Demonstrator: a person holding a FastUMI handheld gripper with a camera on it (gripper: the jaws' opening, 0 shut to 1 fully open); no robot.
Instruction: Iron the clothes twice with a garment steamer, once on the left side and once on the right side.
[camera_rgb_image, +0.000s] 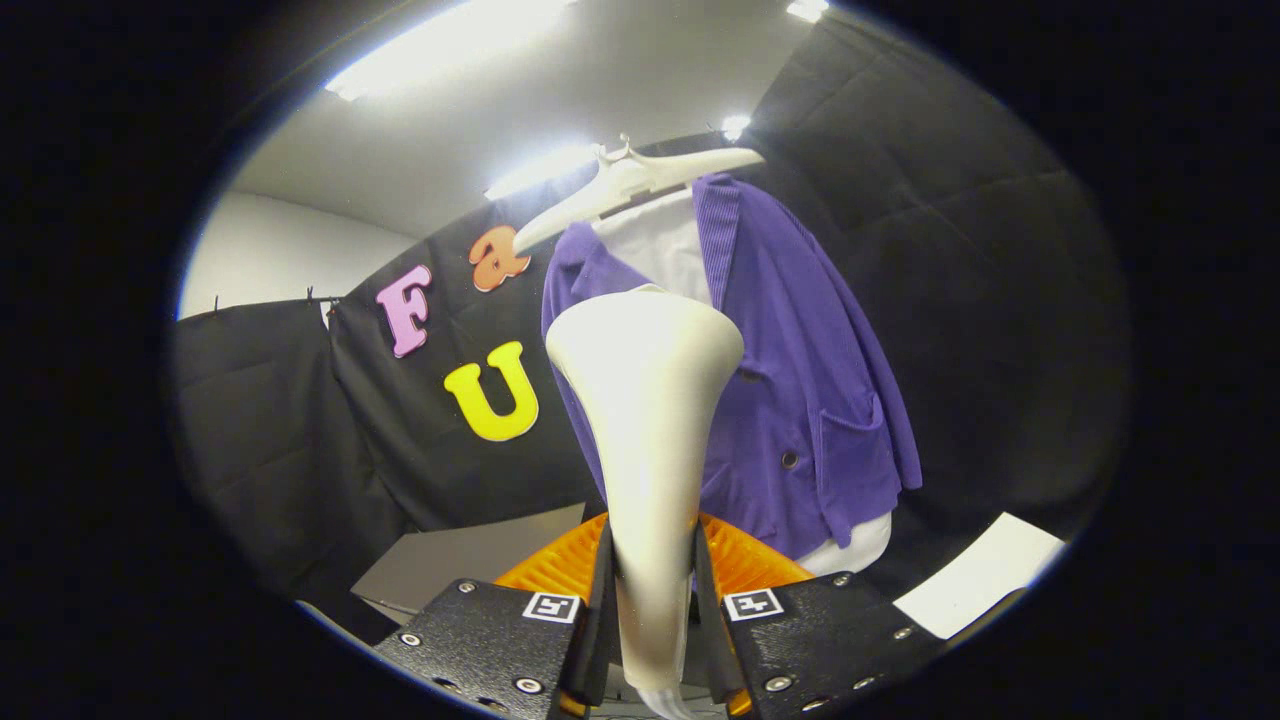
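Note:
My gripper (652, 590) is shut on the neck of a cream garment steamer (645, 400), both fingers pressing its sides. The steamer rises upright from between the fingers, and its wide head faces away toward the clothes. Beyond it hangs a purple corduroy jacket (800, 380) over a white shirt (665, 245), on a white hanger (640, 180). The steamer head covers the jacket's left front, close to the cloth; whether it touches cannot be seen. The jacket's right front, with a pocket and a dark button, is in plain sight.
Black cloth walls (960, 250) close in the booth behind and beside the clothes. A grey box (450, 565) lies low to the left of the fingers. A white sheet (985, 585) lies low to the right. Ceiling lights glare overhead.

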